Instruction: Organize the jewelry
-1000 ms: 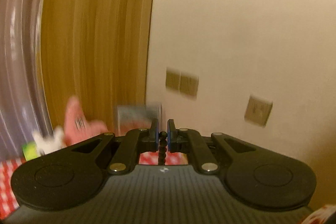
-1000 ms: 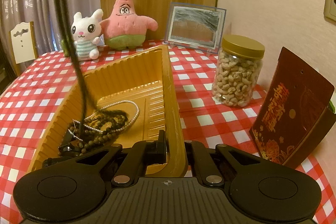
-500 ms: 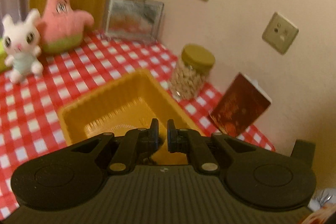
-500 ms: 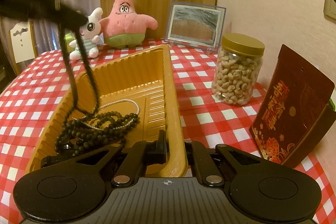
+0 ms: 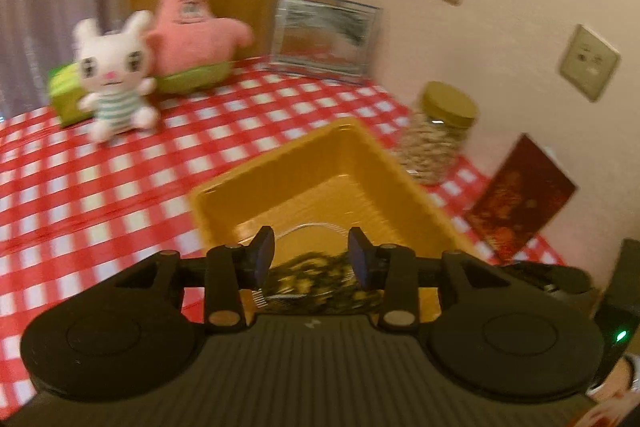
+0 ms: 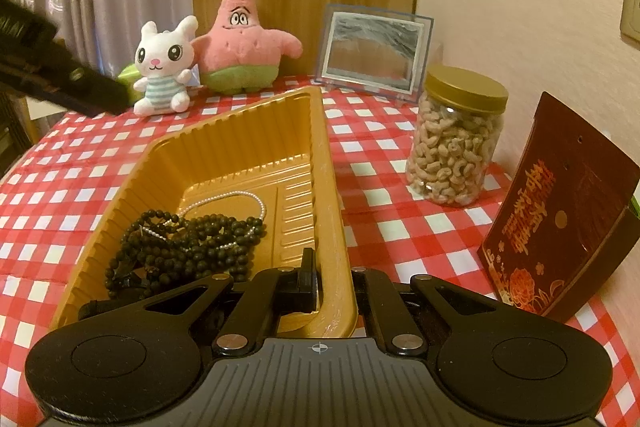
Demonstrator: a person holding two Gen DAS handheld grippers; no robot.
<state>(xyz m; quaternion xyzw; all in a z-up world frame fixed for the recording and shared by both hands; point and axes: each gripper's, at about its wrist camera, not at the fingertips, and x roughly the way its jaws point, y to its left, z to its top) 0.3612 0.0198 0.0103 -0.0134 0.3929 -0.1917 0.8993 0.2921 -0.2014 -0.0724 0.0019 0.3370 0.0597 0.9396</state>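
Desk [image 6: 380, 203] under red-and-white check cloth, against a pale wall. Tray [image 6: 224, 155], golden plastic, ribbed walls, stood near the middle. In it, on the floor toward the near left corner: dark beads [image 6: 188, 247] in a heaped tangle, with a pearl strand [image 6: 240, 195] lying partly beneath and looping out behind. Right gripper [image 6: 334, 277] was clamped on the tray's near right wall, one finger inside, the other outside. Left gripper [image 5: 311, 257] hung over the tray, jaws opening, nothing pressed between them; the beads [image 5: 320, 277] showed blurred below the gap, the strand [image 5: 310, 227] beyond. In the right view the left gripper appeared as a dark blurred shape at the upper left edge [image 6: 52, 75]. Behind the tray: white rabbit toy [image 6: 164, 67], pink star toy [image 6: 242, 39], framed picture [image 6: 376, 53]. Right of the tray: nut jar [image 6: 458, 135] with gold lid, and a dark red box [image 6: 560, 223] leaning upright.
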